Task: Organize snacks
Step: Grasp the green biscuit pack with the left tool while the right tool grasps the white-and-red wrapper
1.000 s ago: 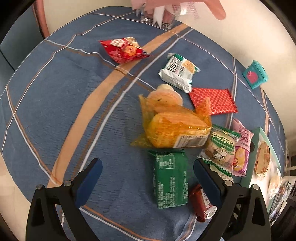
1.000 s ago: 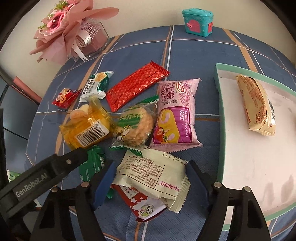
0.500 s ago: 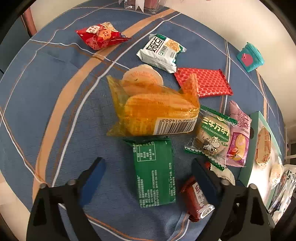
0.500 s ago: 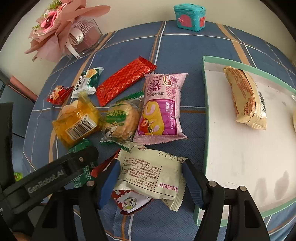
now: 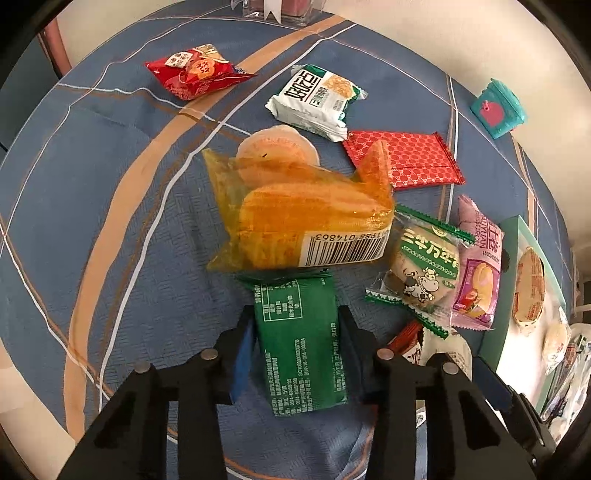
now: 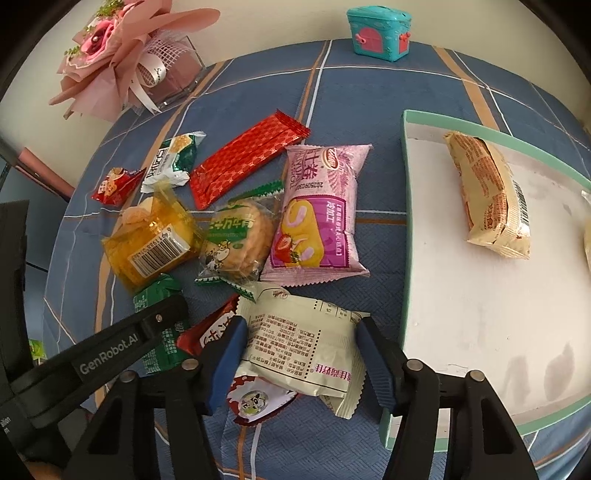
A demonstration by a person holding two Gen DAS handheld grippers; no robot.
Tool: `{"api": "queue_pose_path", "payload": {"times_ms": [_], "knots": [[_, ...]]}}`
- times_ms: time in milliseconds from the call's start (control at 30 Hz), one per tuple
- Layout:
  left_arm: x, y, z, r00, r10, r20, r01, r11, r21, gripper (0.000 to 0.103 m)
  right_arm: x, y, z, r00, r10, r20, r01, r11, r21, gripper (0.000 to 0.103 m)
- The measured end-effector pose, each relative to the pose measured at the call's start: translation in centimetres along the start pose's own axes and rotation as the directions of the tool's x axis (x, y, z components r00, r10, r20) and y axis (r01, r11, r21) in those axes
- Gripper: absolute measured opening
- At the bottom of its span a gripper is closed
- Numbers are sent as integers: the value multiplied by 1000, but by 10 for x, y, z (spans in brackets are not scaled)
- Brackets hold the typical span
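**Surfaces and materials on the snack table**

Tablecloth (image 5: 110, 229): woven cloth, matt, visibly textured weave, wrinkled in places.

Green packet (image 5: 301, 343): plastic film, low sheen, printed. Orange bag (image 5: 303, 221): clear, glossy tinted plastic, crinkled, with a matt paper-like barcode label. Red wrapper (image 5: 404, 158): shiny foil-look film with an embossed-looking pattern. Pink packet (image 6: 317, 214): smooth glossy film. Cream packet (image 6: 303, 347): matt, paper-look film with serrated edges.

Tray (image 6: 406, 221): smooth mint rim, matt white floor with faint smudges. Teal box (image 6: 380, 31): hard moulded plastic, slight gloss.

Both grippers: black matt plastic arms, small metal rivets, blue rubbery-looking pads (image 6: 227, 354).

Bouquet wrap (image 6: 122, 55): pink matt paper, with satin ribbon and mesh.
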State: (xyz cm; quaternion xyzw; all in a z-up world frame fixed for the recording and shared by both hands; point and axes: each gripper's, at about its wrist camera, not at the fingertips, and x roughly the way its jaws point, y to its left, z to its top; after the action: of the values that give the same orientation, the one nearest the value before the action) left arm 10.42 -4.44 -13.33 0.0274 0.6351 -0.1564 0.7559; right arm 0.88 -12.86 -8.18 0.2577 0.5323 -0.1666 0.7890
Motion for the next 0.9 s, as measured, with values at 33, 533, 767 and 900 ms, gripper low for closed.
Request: {"api": "queue_pose_path", "payload": {"times_ms": [33, 533, 767, 900], "knots": [[1, -2, 0, 1000, 1, 1, -1, 1000, 0, 43, -1, -1, 0, 1000, 2, 0, -2, 1000, 4, 63], [-27, 0, 5, 999, -28, 27, 28, 1000, -4, 41, -14, 2, 2, 1000, 23, 11, -23, 1000, 13, 55], [-46, -6, 5, 997, -52, 56, 52, 999, 0, 41, -26, -3, 5, 998, 50, 31, -51, 998, 31, 22], [-51, -13, 6, 996, -53, 66, 53, 999, 13, 41, -24, -8, 4, 998, 61, 23, -62, 997, 52, 22]]}}
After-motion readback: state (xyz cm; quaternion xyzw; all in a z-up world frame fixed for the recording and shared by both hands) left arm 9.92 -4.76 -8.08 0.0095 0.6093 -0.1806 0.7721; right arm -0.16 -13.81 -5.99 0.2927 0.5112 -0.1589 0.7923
